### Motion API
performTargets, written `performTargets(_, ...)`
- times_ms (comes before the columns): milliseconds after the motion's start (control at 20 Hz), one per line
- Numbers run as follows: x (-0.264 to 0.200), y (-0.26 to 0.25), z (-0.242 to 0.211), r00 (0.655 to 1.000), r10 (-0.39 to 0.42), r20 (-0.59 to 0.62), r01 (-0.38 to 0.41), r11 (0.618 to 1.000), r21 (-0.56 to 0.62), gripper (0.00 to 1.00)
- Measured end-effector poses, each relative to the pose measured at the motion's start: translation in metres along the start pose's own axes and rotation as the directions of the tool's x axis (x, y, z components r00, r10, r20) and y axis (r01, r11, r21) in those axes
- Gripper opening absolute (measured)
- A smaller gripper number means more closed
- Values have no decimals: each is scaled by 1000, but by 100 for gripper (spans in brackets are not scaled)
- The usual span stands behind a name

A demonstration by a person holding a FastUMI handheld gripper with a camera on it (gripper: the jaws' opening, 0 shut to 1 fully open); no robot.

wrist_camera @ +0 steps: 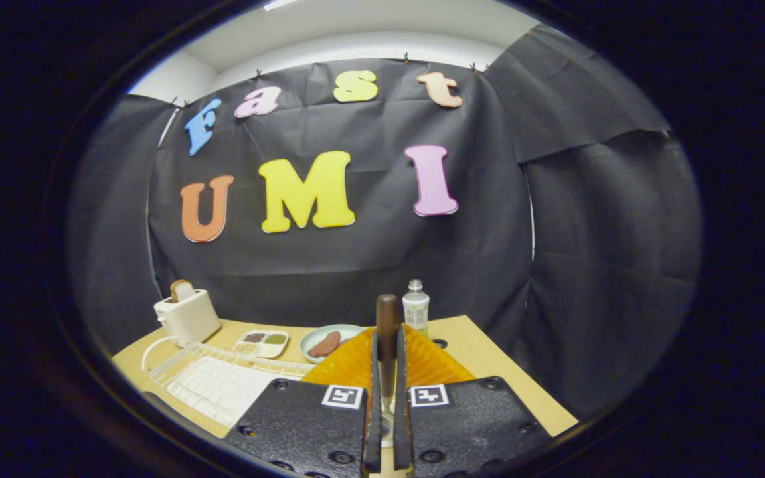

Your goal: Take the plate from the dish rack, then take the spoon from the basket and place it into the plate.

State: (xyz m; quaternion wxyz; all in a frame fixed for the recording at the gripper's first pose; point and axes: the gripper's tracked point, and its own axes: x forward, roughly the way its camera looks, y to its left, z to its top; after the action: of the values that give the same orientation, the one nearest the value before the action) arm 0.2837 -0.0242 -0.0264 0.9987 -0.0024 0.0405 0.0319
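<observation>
With my fingers [386, 372] drawn close together on a dark brown wooden handle [386, 318], the spoon stands upright between them, its handle tip rising above the fingertips (the bowl end sits low between the finger bases and is hard to make out). Farthest left on the light wooden bench [489, 358] stands a cream toaster [187, 315] with a slice of bread [180, 289] poking out of its slot. Just in front of it lies the white wire dish rack [210, 382], reaching toward my left finger. Beyond the rack rests a small divided tray [261, 342] holding brown, green and pale fillings in separate compartments. Next along, a pale round dish [329, 340] carries a reddish-brown piece of food [324, 344]. Directly ahead of my fingers, and partly hidden behind them, is the ribbed amber plate [349, 365], lying on the bench with the spoon held over it; I cannot tell whether the spoon touches it. Just behind the plate, to the right of the handle, stands a small clear bottle [416, 308] with a white cap and a label. Black cloth closes off the booth behind and to the right.
</observation>
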Motion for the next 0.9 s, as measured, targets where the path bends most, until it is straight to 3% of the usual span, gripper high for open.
performTargets(250,-73,40,-5,998,47,50,-45,998,-40,12)
performTargets(550,-141,94,-69,997,66,34,-64,996,-60,12)
performTargets(700,-163,123,-104,994,112,-9,-112,993,-46,12)
performTargets(900,-172,142,-138,996,94,-6,-94,995,-27,13)
